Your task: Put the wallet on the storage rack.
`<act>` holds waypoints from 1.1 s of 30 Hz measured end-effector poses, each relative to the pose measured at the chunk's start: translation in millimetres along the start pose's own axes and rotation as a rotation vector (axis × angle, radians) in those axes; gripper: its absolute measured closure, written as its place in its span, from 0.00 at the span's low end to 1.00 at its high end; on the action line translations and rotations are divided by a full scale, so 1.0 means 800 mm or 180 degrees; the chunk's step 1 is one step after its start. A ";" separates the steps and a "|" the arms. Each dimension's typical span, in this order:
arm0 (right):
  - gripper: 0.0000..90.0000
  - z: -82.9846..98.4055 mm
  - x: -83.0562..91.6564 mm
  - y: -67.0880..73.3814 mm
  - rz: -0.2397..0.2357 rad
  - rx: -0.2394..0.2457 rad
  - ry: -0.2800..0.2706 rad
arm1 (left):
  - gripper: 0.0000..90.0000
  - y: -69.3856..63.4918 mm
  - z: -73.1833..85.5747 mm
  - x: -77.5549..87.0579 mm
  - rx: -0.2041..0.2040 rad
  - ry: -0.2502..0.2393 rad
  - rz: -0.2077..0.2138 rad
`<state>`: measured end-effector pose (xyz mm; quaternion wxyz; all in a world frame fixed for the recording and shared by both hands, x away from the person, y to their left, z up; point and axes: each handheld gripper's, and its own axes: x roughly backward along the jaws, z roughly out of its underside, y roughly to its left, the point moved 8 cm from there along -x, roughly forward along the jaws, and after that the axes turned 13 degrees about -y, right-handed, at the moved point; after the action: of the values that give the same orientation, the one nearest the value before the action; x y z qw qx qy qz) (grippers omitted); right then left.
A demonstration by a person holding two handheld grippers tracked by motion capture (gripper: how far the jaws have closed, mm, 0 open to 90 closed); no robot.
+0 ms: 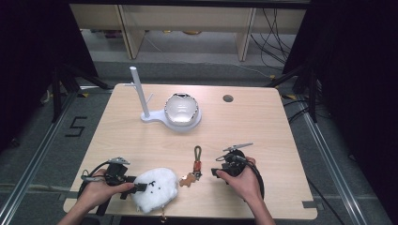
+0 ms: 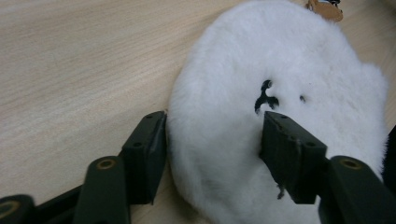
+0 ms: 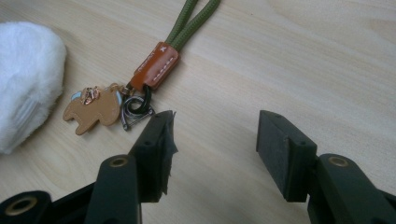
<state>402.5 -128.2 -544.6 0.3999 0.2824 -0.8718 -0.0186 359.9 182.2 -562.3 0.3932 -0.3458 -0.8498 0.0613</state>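
Left gripper [image 2: 212, 140] jaws apparently pinch the white plush [image 2: 280, 93]; right gripper [image 3: 212, 140] jaws wide (beside keychain [image 3: 154, 65]).

Lab/recording rig: wood counter [image 1: 263, 122] centre frame, black curtains [image 1: 28, 47] left+right, taped "5" floor marker [image 1: 76, 126] left, loose cables [image 1: 274, 33] upper right, metal rails [image 1: 28, 168] lower left.
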 end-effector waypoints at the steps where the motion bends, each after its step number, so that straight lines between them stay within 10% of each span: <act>1: 0.53 0.000 0.000 0.000 -0.0021 0.0014 0.0009 | 0.50 0.000 0.001 0.000 -0.0035 0.0025 -0.0014; 18: 0.52 0.000 -0.003 0.005 -0.0068 0.0075 -0.0036 | 0.88 -0.001 -0.002 0.006 -0.0459 -0.0185 0.0000; 33: 0.60 -0.016 -0.009 0.058 -0.0845 -0.0010 -0.0042 | 0.91 -0.035 -0.039 0.020 -0.0586 -0.0802 0.0241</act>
<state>393.0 -82.7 -528.9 0.3886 0.3945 -0.8293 -0.0746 359.5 166.5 -520.7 0.2475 -0.4017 -0.8808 0.0407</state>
